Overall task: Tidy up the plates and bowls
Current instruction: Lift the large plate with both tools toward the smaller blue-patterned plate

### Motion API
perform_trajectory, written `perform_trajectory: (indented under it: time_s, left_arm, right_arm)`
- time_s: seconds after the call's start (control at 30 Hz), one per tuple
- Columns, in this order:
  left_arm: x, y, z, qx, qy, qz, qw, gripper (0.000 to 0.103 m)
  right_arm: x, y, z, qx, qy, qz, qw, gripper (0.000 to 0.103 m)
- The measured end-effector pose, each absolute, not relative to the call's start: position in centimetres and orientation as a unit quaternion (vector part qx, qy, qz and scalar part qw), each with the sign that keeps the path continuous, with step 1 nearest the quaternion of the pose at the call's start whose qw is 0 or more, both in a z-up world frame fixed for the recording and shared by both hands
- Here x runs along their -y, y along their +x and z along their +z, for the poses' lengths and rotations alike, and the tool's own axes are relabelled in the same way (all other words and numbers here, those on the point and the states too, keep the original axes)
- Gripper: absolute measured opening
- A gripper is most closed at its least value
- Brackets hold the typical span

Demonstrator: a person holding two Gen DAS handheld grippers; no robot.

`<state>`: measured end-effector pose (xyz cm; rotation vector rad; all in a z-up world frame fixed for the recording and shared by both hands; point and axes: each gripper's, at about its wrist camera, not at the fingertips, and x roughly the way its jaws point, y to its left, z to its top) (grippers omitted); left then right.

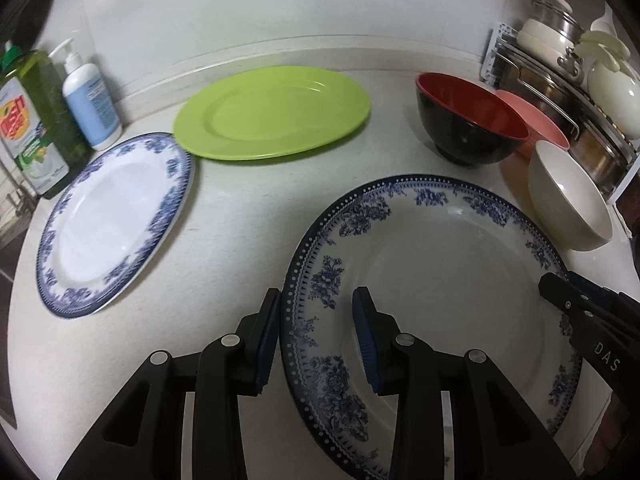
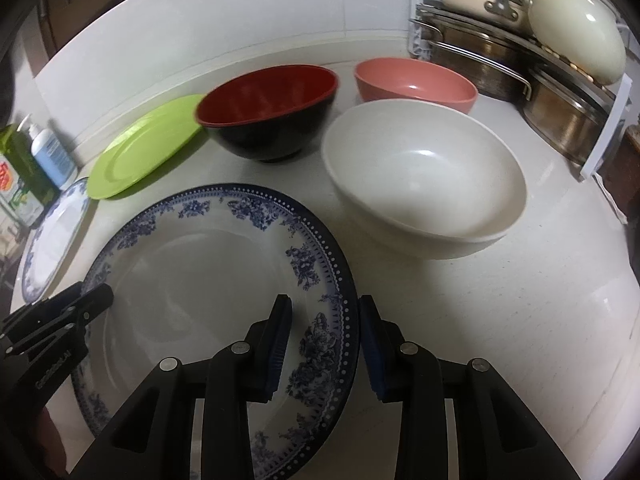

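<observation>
On the white counter [image 1: 240, 216], the large blue-patterned plate [image 1: 440, 280] lies near the front edge. The left gripper [image 1: 316, 312] straddles the plate's left rim with fingers spread, and the right gripper [image 2: 325, 320] straddles its right rim, also spread. Toward the back edge sit a green plate [image 1: 272, 112], a black-and-red bowl [image 1: 468, 120], a pink bowl [image 2: 416, 80] and a white bowl [image 2: 424, 184]; a second blue plate [image 1: 116, 220] lies at the left.

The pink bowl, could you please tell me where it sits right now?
The pink bowl sits at the back right of the counter, behind the cream bowl, right of the red-and-black bowl, beside the pot rack.
</observation>
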<state>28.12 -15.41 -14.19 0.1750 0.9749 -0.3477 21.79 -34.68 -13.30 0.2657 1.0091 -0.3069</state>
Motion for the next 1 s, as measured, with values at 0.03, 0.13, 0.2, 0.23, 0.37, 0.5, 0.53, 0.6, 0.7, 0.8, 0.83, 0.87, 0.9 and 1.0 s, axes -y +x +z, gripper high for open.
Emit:
perform_trajectory:
  time_s: [0.03, 0.13, 0.2, 0.23, 0.37, 0.5, 0.53, 0.6, 0.7, 0.8, 0.83, 0.87, 0.9, 1.0]
  left_arm:
    - [15.1, 27.9, -14.0, -0.464, 0.082, -0.163, 0.867, 0.036]
    - [13.7, 27.3, -13.4, -0.456, 0.078, -0.151, 0.874, 0.036]
    - [12.4, 26.8, -12.8, -0.45, 0.073, -0.142, 0.878, 0.036]
    - [11.8, 26.6, -12.6, -0.448, 0.071, -0.137, 0.881, 0.036]
    - [9.3, 25.5, -11.8, -0.44, 0.061, -0.116, 0.889, 0.036]
    - [6.2, 24.3, -11.3, -0.437, 0.049, -0.089, 0.894, 0.036]
    - [5.3, 23.9, -11.2, -0.436, 0.046, -0.08, 0.895, 0.036]
    - [3.7, 23.3, -11.0, -0.435, 0.04, -0.065, 0.897, 0.036]
    - [1.7, 22.6, -10.8, -0.432, 0.034, -0.045, 0.9, 0.036]
    - [-0.7, 21.6, -10.5, -0.431, 0.027, -0.023, 0.902, 0.036]
    - [-1.2, 21.4, -10.5, -0.431, 0.026, -0.018, 0.902, 0.036]
    - [-1.7, 21.2, -10.4, -0.431, 0.024, -0.014, 0.902, 0.036]
    - [-2.5, 20.9, -10.4, -0.432, 0.023, -0.006, 0.902, 0.036]
    - [-4.3, 20.4, -10.6, -0.436, 0.016, 0.007, 0.9, 0.036]
  right_arm:
    - [34.4, 21.7, -13.2, -0.479, 0.125, -0.144, 0.857, 0.035]
    - [33.2, 21.7, -12.5, -0.474, 0.116, -0.131, 0.863, 0.035]
    - [32.1, 21.6, -11.9, -0.469, 0.107, -0.12, 0.868, 0.035]
    - [31.7, 21.6, -11.7, -0.467, 0.104, -0.115, 0.87, 0.035]
    - [29.4, 21.4, -10.9, -0.462, 0.091, -0.091, 0.878, 0.035]
    - [26.8, 21.4, -10.4, -0.462, 0.079, -0.064, 0.881, 0.035]
    - [26.0, 21.3, -10.2, -0.462, 0.076, -0.056, 0.882, 0.035]
    - [24.5, 21.2, -9.9, -0.462, 0.07, -0.041, 0.883, 0.035]
    - [22.6, 21.0, -9.5, -0.46, 0.06, -0.019, 0.886, 0.035]
    - [20.5, 20.6, -9.3, -0.46, 0.052, 0.0, 0.886, 0.035]
    - [19.9, 20.7, -9.2, -0.461, 0.049, 0.006, 0.886, 0.035]
    - [19.1, 20.6, -9.2, -0.462, 0.047, 0.014, 0.885, 0.035]
    - [18.6, 20.5, -9.2, -0.463, 0.045, 0.02, 0.885, 0.035]
    - [16.9, 20.3, -9.4, -0.467, 0.038, 0.033, 0.883, 0.035]
